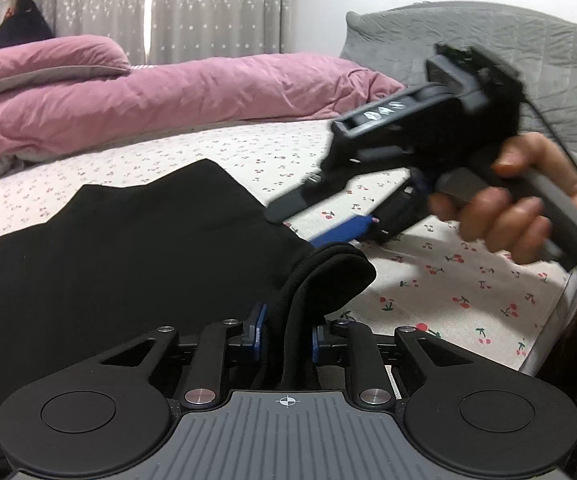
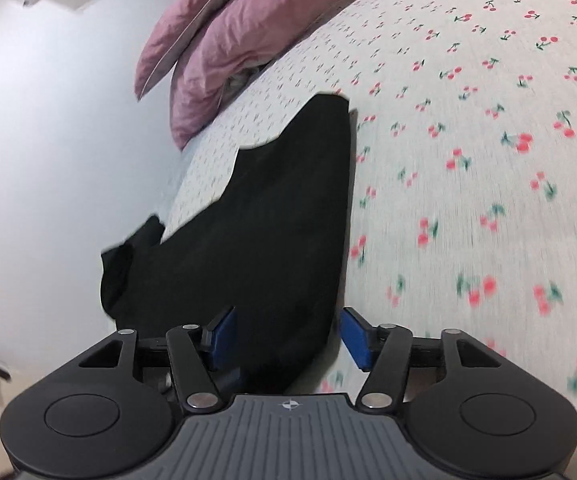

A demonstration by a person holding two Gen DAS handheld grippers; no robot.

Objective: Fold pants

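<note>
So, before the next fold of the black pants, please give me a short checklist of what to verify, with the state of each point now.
1. Left hand-held gripper pinches a bunched edge of the black pants: ok.
2. Right hand-held gripper grips the pants: not ok; pads stand apart, the cloth lies loose between them.
3. Pants flat on the cherry-print sheet: not ok; far edge uneven.
4. Pink duvet clear of the pants: ok.
5. Pants part hanging over the bed's edge: cannot tell.

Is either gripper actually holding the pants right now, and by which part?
Left gripper pinches a bunched edge of the black pants. Right gripper is open, gripping nothing.
</note>
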